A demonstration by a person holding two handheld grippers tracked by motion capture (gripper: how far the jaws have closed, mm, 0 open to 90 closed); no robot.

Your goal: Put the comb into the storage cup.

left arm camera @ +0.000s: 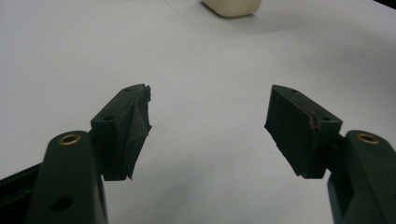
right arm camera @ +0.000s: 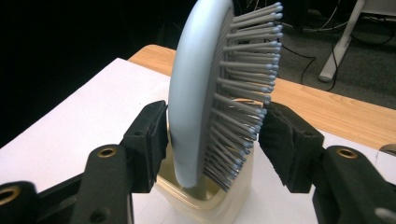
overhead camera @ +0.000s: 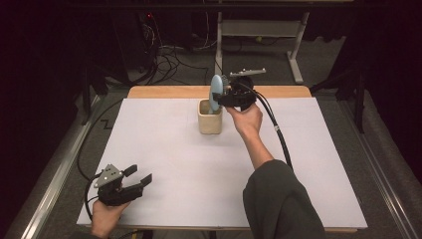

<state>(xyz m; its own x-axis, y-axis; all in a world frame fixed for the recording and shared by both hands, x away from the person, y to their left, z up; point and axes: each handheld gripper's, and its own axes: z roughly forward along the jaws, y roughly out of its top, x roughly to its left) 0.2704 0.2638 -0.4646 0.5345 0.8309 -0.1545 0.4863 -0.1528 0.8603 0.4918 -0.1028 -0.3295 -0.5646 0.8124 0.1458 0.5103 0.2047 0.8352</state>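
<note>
Right gripper view: claw [right arm camera: 212, 140] clamped around hairbrush [right arm camera: 205, 93] above cup [right arm camera: 205, 196].

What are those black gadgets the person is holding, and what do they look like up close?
They are hand-held grippers. Each, the left gripper and right gripper, is black with two blocky jaws, brass-coloured rivets at the joints, worn dark pads and a grey three-cornered plate on top. A black cable trails from the right one. The person's right arm wears a dark grey sleeve.

Black gripper [overhead camera: 141, 177], dark grey sleeve [overhead camera: 278, 199]
</note>
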